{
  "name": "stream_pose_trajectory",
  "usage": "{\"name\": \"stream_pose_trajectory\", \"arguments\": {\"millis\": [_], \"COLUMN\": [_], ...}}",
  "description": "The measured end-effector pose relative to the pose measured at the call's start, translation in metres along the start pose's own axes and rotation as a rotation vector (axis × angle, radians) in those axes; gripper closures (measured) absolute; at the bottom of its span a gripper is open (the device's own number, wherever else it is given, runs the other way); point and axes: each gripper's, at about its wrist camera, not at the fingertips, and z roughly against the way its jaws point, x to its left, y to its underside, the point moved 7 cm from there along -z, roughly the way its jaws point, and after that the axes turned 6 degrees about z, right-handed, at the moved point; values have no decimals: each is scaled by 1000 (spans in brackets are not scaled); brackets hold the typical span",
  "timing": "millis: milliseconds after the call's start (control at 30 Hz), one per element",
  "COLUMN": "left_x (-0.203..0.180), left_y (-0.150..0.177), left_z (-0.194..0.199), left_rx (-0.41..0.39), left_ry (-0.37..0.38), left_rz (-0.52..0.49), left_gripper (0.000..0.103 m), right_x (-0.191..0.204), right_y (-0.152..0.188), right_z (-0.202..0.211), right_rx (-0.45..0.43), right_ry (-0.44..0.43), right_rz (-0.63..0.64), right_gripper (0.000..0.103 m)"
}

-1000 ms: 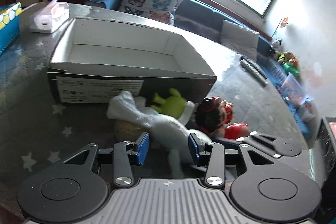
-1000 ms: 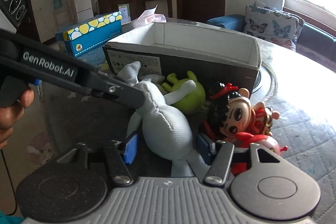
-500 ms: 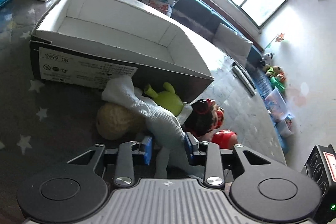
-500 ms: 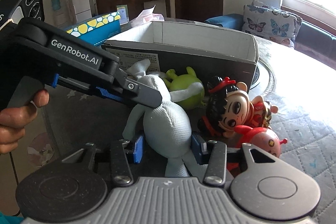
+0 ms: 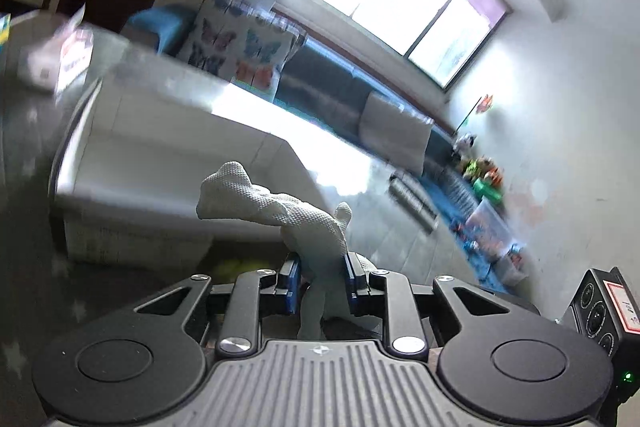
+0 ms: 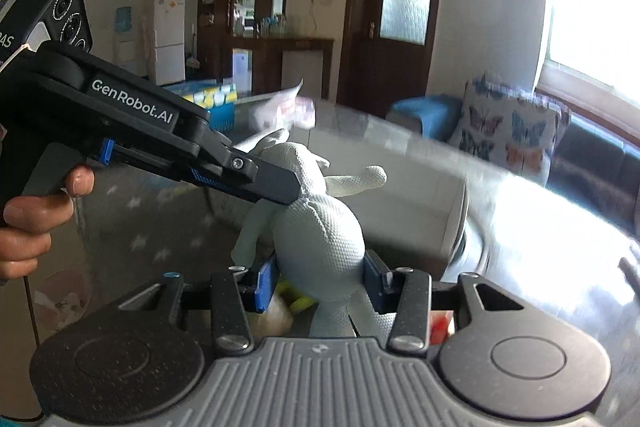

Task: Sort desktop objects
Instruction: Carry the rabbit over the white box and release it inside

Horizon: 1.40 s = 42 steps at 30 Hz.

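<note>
Left wrist view: one pale grey knitted plush toy [image 5: 310, 227] is pinched at its body between the two blue pads of the left gripper [image 5: 320, 281], head and limbs flopping away from the camera. It hangs lifted in front of one open white cardboard box [image 5: 168, 163] on the grey, star-patterned desk [image 5: 28, 227]. Everything beyond is motion-blurred. One butterfly cushion [image 5: 240, 47] sits on the sofa past the desk.

Right wrist view: the same single toy [image 6: 320, 235] is also pinched across its round belly by the right gripper [image 6: 318, 281], one blue pad on each side. The left gripper [image 6: 280, 187] reaches in from the left, held in one hand [image 6: 36, 215], closed on the toy's neck. The box [image 6: 420, 203] lies just behind. A small yellow-green shape beneath the toy is too blurred to identify.
</note>
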Motion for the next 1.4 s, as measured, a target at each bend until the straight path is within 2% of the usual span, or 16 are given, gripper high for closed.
{"name": "stream_pose_trajectory", "arguments": {"millis": [167, 367, 567, 800, 900, 1100, 1400], "left_x": [5, 33, 76, 124, 135, 142, 127], "left_y": [-35, -67, -84, -84, -83, -82, -77], "left_z": [-5, -30, -63, -100, -112, -123, -110], "left_rx": [-68, -91, -63, -3, 17, 40, 25], "left_ry": [2, -28, -79, -175, -211, -265, -303], "left_rz": [7, 63, 151, 225, 226, 212, 152], "left_gripper": [78, 78, 78, 78, 78, 79, 76], "right_x": [-14, -21, -24, -23, -24, -33, -47], "right_y": [-37, -65, -68, -51, -47, -47, -48], "right_z": [-21, -69, -129, -199, -220, -234, -221], "right_rx": [-21, 31, 115, 231, 269, 286, 260], "right_ry": [13, 6, -45, -110, -120, -95, -76], "right_rz": [95, 220, 279, 325, 332, 268, 230], "right_gripper": [58, 58, 58, 58, 58, 54, 45]}}
